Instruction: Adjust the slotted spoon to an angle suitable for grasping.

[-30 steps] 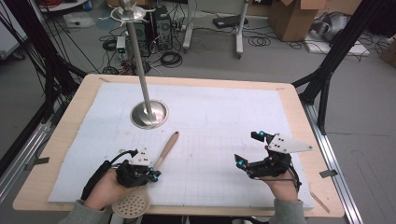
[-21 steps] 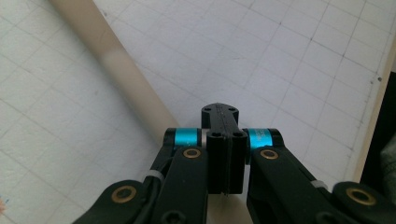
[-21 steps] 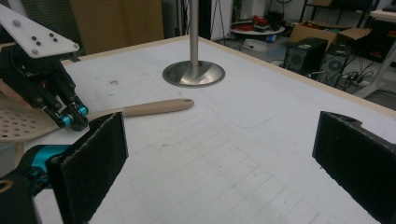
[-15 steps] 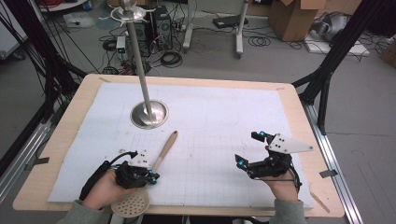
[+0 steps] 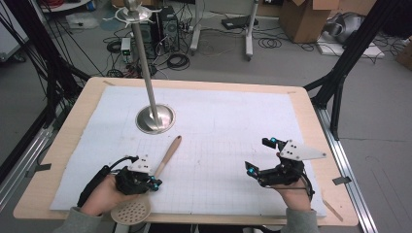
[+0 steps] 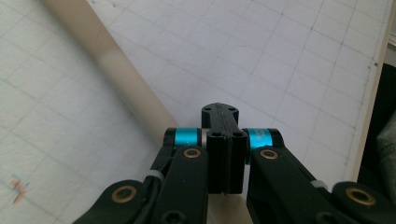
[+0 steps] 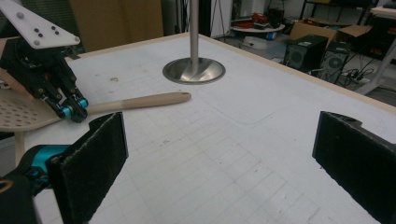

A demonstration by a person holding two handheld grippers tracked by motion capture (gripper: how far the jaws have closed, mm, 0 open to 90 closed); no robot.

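Item: pale wooden skimmer spatula with a round perforated head (image 5: 167, 155).
- Location: lying flat on the white gridded mat (image 5: 233, 121) at the seven o'clock part of the desk (image 5: 303, 111). Its handle is pointing toward one o'clock and its head is overhanging the near edge.
- Change over the last second: almost none. The spatula is lying just as it was, neither lifted nor turned.

Item: left gripper (image 5: 154, 183).
- State: jaws pressed together. In the left gripper view nothing is sitting between them, and the handle (image 6: 107, 65) is passing just beside and beneath the tips.
- Position: at seven o'clock, staying low against the handle with only a slight shift of the hand.
- Meaning: a pickup is probably not yet under way. The jaws would need to part and straddle the handle first.

Item: right gripper (image 5: 260, 155).
- State: jaws standing wide and holding nothing.
- Position: keeping still at five o'clock, well apart from the spatula.

Item: polished metal stand with a round dished base and upright pole (image 5: 155, 119).
- Location: standing at eleven o'clock, beyond the handle's tip and not touching it.
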